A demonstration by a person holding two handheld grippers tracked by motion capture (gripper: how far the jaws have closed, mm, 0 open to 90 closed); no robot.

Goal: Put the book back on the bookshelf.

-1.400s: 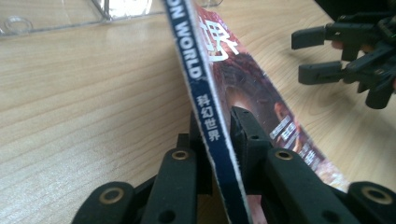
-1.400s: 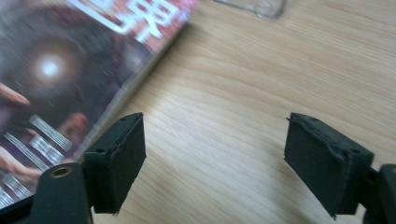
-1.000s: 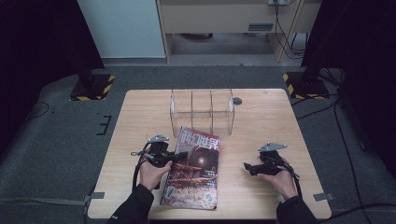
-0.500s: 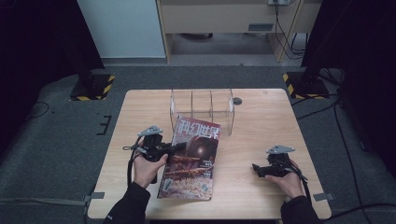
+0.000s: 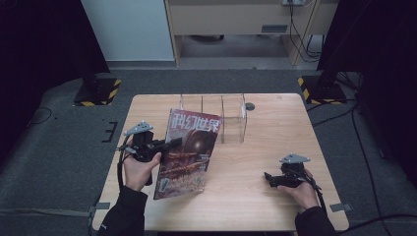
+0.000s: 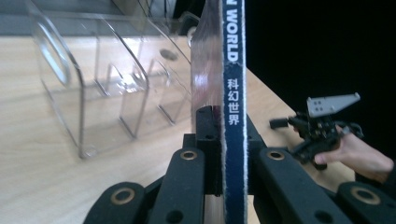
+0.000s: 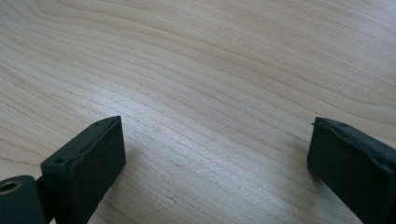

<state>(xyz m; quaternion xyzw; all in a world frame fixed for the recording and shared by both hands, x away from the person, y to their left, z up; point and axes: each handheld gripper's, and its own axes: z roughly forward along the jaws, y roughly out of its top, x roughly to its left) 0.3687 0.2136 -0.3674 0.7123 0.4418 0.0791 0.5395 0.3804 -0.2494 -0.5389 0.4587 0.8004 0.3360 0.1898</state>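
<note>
High view: the magazine (image 5: 188, 152) stands left of centre in the frame, tilted up off the wooden table (image 5: 260, 196), its lower edge near the tabletop; whether it touches cannot be told. The left gripper (image 5: 164, 145) clamps its left edge, jaws pressed together on the spine. Part of the clear acrylic file rack (image 5: 231, 118), above centre, is covered by the magazine's top corner. The cover title is large Chinese characters, too coarse here to read surely.

Left gripper view: the dark blue spine (image 6: 233, 116) runs up the middle, cut off at top and bottom. It reads "WORLD" and "科幻世界", detail the high view lacks. The right gripper (image 6: 299, 128) sits at right, small and far.

Right gripper view: the jaws stand wide apart over bare wood grain, having just been opening, nothing between them.
</note>
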